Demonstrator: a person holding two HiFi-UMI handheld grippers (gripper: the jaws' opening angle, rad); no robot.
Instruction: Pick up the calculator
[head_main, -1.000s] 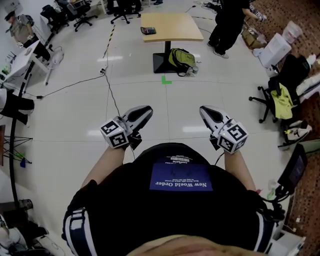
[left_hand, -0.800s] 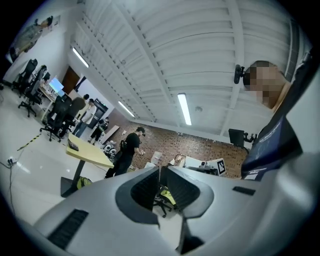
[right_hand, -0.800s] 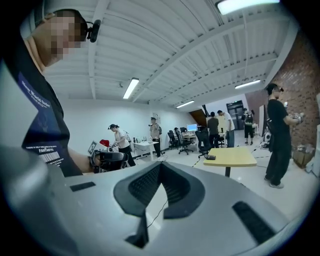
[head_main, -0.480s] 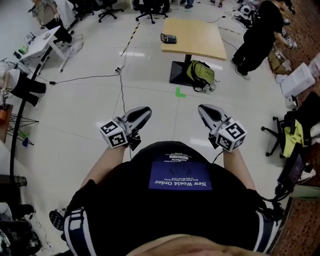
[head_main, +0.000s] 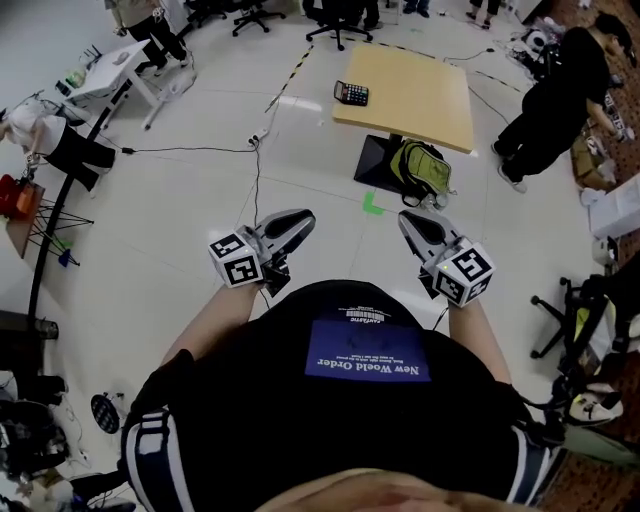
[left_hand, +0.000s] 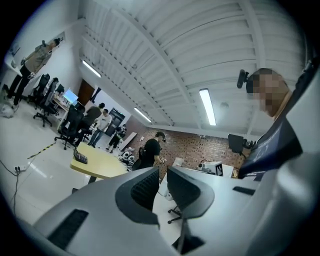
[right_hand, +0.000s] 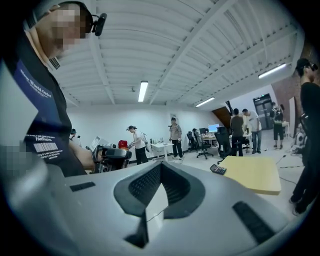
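Tongs in both your hands are closed and carry nothing. Your left tongs (head_main: 291, 221) sit in front of your waist with the jaws drawn together, and the left gripper view shows only the room past them. Your right tongs (head_main: 411, 223) are level with them and well apart to the side; their tips meet, and nothing is between them either. The marker cubes (head_main: 238, 262) sit at the near end of each, close to your shirt. Both tongs point out over the pale floor (head_main: 180, 210).

Just ahead of the tips, a green tape mark (head_main: 373, 207) lies on the floor between the two lines they point along. Further out, a green backpack (head_main: 425, 170) leans at the dark base of the yellow surface (head_main: 425, 95).

The calculator (head_main: 351, 94) lies flat on that surface, against its left edge and close to its near left corner. It is well apart from both tongs, ahead of the gap between them. In the left gripper view it shows left of the jaws; in the right gripper view it shows right of them.

A person in black (head_main: 550, 100) stands beyond the surface's right edge, and office chairs (head_main: 340, 15) stand past its far edge.
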